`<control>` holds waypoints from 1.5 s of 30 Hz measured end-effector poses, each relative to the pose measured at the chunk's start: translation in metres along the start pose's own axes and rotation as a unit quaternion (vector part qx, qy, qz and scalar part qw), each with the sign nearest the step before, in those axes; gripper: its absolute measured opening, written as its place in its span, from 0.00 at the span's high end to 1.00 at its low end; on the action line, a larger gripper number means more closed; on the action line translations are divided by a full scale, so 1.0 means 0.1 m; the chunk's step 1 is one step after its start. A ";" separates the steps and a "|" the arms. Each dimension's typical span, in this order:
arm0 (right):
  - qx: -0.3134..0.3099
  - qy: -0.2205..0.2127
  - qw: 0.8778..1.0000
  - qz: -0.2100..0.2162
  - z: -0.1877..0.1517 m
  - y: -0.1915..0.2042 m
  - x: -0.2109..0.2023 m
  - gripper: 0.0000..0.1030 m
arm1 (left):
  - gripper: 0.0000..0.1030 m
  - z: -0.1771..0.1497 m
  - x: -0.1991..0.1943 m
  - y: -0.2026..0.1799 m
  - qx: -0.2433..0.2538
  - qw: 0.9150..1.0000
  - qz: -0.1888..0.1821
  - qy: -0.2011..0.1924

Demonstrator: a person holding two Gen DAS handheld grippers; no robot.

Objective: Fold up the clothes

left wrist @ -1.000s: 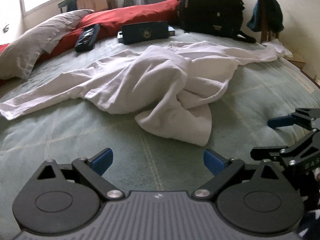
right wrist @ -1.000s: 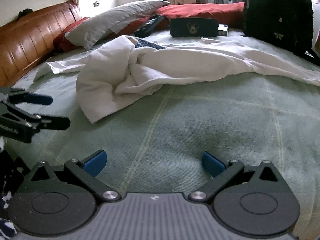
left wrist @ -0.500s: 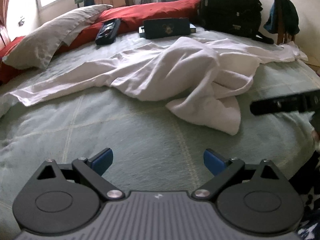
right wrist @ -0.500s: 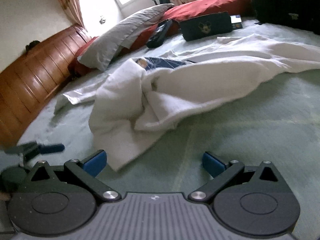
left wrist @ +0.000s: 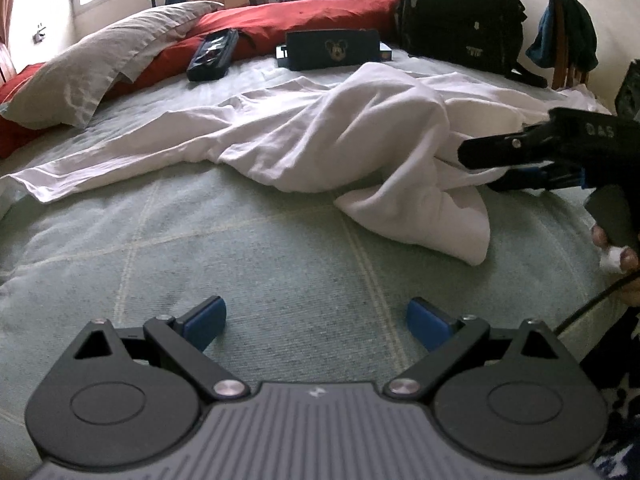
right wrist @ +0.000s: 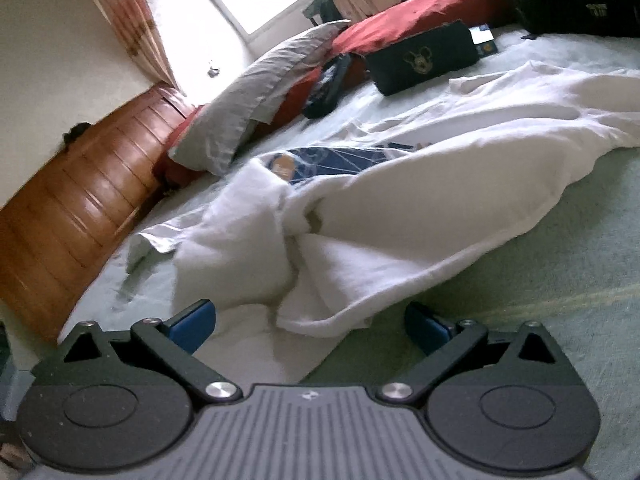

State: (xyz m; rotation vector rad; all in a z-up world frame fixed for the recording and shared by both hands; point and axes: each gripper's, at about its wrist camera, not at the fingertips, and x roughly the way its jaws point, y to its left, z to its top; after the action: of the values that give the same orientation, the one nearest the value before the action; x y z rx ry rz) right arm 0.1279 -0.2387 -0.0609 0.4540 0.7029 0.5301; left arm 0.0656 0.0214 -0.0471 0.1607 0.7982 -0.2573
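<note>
Between the spread fingers of the right hand-held gripper (right wrist: 308,320) lies the white garment (right wrist: 400,216) hem; closing risks pinching 2 layers.

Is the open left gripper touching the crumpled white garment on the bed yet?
Apart. In the left wrist view, bare green bedspread lies between the left gripper and the crumpled white garment.

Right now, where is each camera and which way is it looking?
Left wrist: low over the green blanket, behind the open left hand-held gripper, facing the white garment; the right hand-held gripper and fingertips show at right.
Right wrist: behind the open right hand-held gripper, tilted, nearly at the garment's edge, facing the wooden headboard.
Both share the garment, grey pillow and Mickey Mouse case.
</note>
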 end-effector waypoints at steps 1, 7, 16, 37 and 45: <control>-0.001 -0.002 1.000 0.001 -0.01 0.01 0.00 0.12 | 0.06 0.00 0.00 0.00 0.000 1.000 0.000 0.000; 0.033 -0.020 0.999 -0.004 0.05 -0.08 -0.03 0.50 | 0.06 -0.01 -0.04 -0.02 0.002 1.000 0.006 -0.003; 0.012 -0.044 0.998 -0.032 0.11 -0.09 -0.38 0.89 | 0.06 0.00 -0.12 -0.07 0.007 1.000 0.007 -0.010; -0.034 -0.050 0.982 -0.177 -0.12 -0.24 -1.11 0.75 | 0.06 0.01 -0.27 -0.30 0.020 0.999 -0.039 -0.020; -0.115 -0.041 0.987 -0.101 -0.14 0.15 -1.19 0.60 | 0.06 0.17 -0.30 -0.52 0.065 0.984 -0.161 -0.044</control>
State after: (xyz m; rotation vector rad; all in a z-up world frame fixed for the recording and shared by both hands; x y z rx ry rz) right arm 0.0371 -0.2952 -0.0047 0.1840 0.5922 0.3934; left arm 0.0422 -0.0277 -0.0163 0.1421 0.7166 -0.6185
